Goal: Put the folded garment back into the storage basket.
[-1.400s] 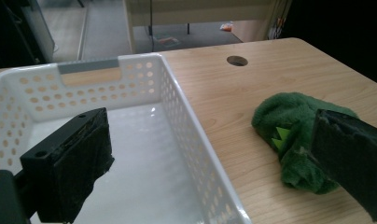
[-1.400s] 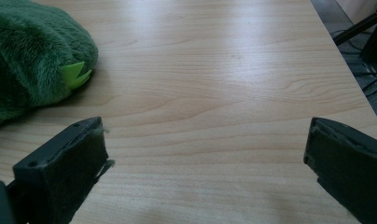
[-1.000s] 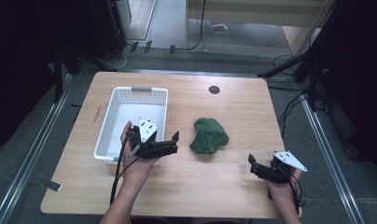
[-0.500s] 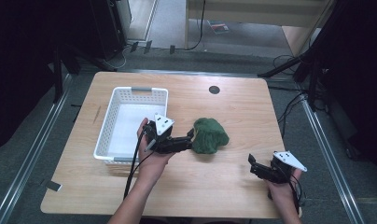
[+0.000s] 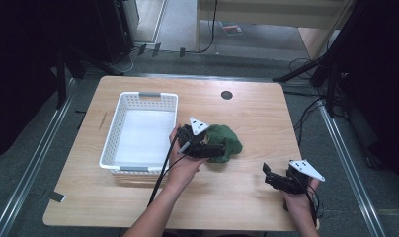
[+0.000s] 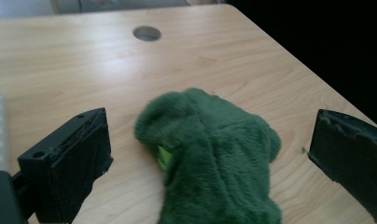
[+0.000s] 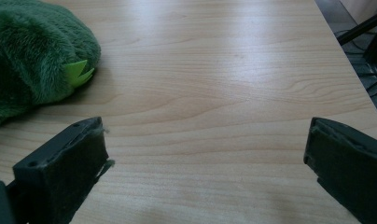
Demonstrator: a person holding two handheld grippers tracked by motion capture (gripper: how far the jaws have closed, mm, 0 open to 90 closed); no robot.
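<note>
1. The left gripper (image 5: 218,150) reaches over the green plush toy (image 5: 226,140), its fingers (image 6: 67,163) spread wide, likely to pick it up.
2. The toy lies on the worktop (image 5: 252,118) just right of the white basket (image 5: 140,131), between those fingers, untouched.
3. The right gripper (image 5: 269,177), fingers released, waits well right of the basket.

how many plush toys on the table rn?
1. The green plush lies mid-table, right of the white basket, between the open jaws of the left gripper. The basket looks empty, though its near wall hides a strip of floor.
</note>
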